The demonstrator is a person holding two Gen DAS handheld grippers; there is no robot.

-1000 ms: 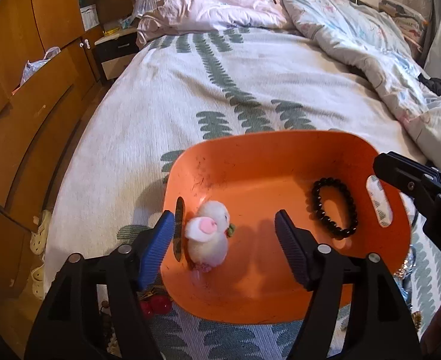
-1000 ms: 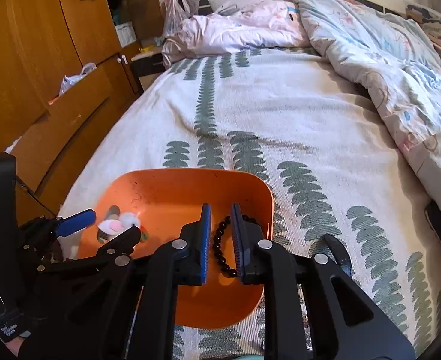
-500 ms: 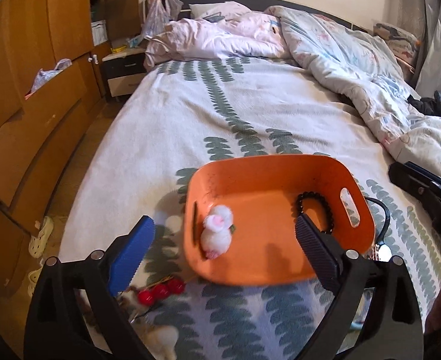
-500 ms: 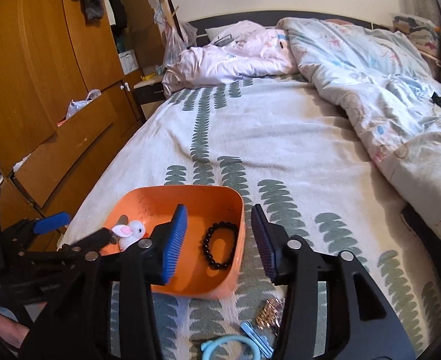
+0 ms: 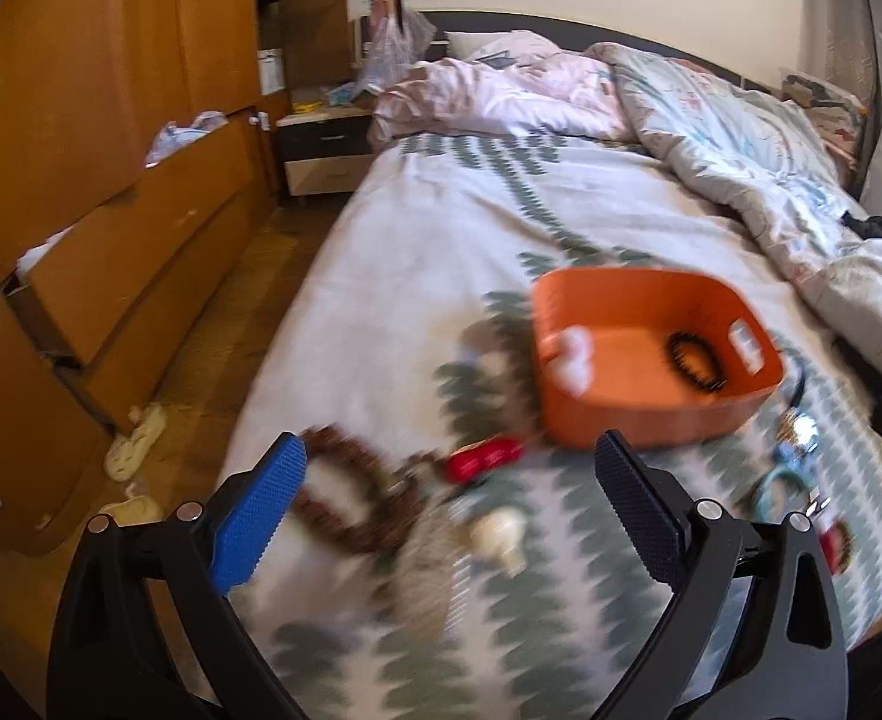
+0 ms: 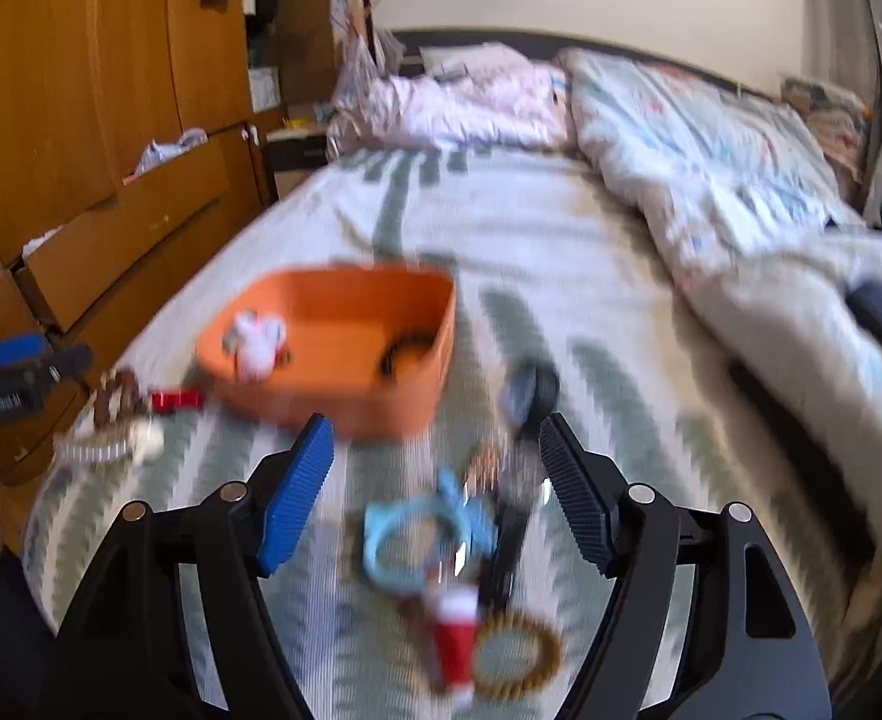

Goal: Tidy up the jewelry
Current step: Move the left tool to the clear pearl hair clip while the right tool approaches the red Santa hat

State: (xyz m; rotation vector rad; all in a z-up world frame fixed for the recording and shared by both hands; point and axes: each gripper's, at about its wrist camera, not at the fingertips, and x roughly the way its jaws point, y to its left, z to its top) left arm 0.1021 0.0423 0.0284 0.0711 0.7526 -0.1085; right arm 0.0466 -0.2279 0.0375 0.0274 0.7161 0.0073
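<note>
An orange basket [image 5: 633, 414] [image 6: 297, 324] sits on the bed and holds a black bead bracelet [image 5: 694, 360] [image 6: 404, 350] and a white and pink plush clip [image 5: 573, 360] [image 6: 255, 342]. My left gripper [image 5: 441, 510] is open and empty, above a brown bead bracelet [image 5: 345, 498], a red piece [image 5: 483, 459] and a white hair clip [image 5: 501, 534]. My right gripper [image 6: 435, 474] is open and empty, above a light blue ring [image 6: 405, 540], a gold bracelet [image 6: 519, 654] and a red and white piece [image 6: 456, 642]. Both views are blurred.
The jewelry lies on a white bed cover with green leaf print [image 5: 441, 228]. A crumpled duvet [image 5: 741, 138] fills the right side. Wooden drawers [image 5: 111, 252] and a nightstand [image 5: 321, 150] stand left of the bed. A black strap [image 6: 513, 528] lies beside the blue ring.
Both grippers have pulled back from the basket and opened wider. The loose jewelry in front of the basket has come into view. The black bracelet lies in the basket.
</note>
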